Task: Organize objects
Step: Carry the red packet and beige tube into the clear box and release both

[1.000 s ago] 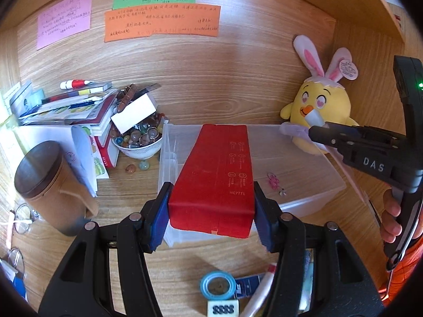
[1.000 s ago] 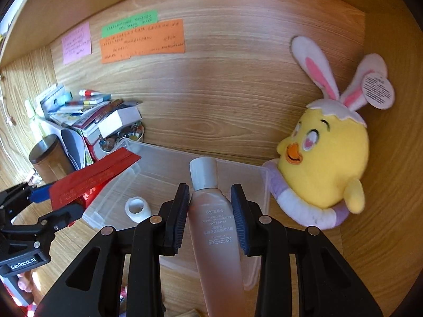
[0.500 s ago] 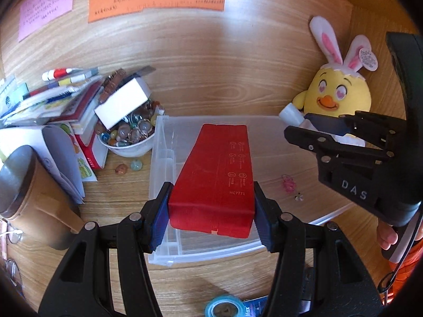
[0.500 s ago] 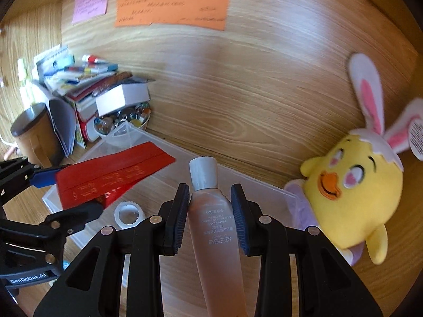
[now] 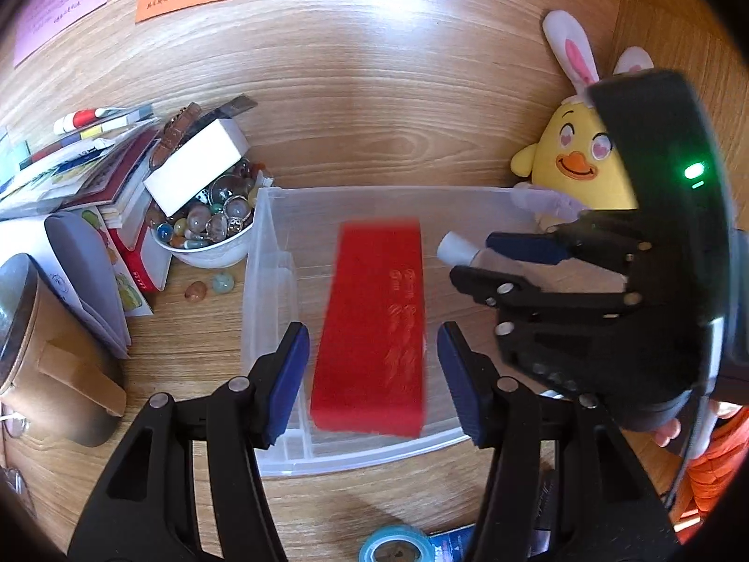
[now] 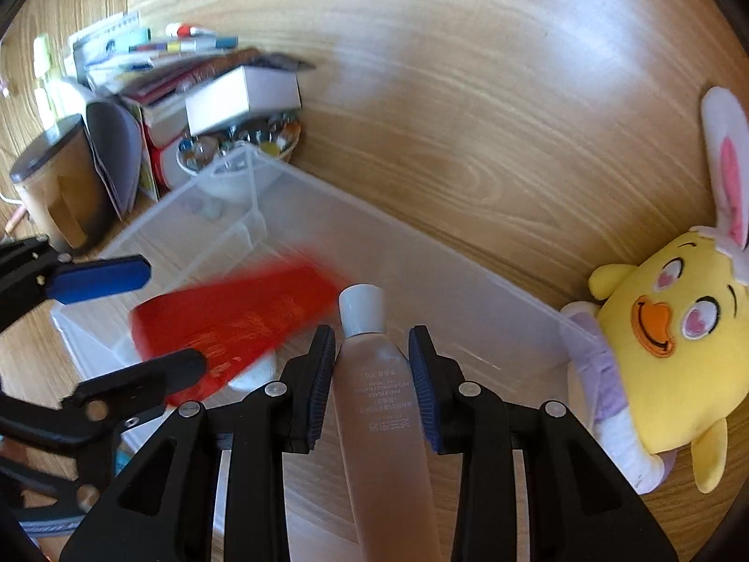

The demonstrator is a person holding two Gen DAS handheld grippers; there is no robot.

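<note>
A flat red box [image 5: 370, 328] is motion-blurred inside the clear plastic bin [image 5: 271, 281], free of my left gripper [image 5: 373, 370]. The blue pads stand apart on either side, with a gap to the box. In the right wrist view the red box [image 6: 229, 323] lies tilted low in the bin [image 6: 421, 243], beside the left gripper [image 6: 140, 323]. My right gripper [image 6: 372, 365] is shut on a pinkish bottle [image 6: 374, 398] with a white cap, held over the bin's right half. From the left wrist view the right gripper [image 5: 487, 264] reaches in from the right, the bottle's cap [image 5: 456, 248] poking out.
A yellow plush chick [image 5: 576, 164] with bunny ears leans against the bin's far right corner. Left of the bin are a bowl of marbles [image 5: 210, 234] under a white box [image 5: 196, 164], stacked books and a brown lidded mug [image 5: 47, 365]. A blue tape roll [image 5: 398, 548] lies near the front edge.
The red box has left the left gripper's pads and dropped into the bin. The right gripper has come down and leftward over the bin with the bottle, rolling as it went.
</note>
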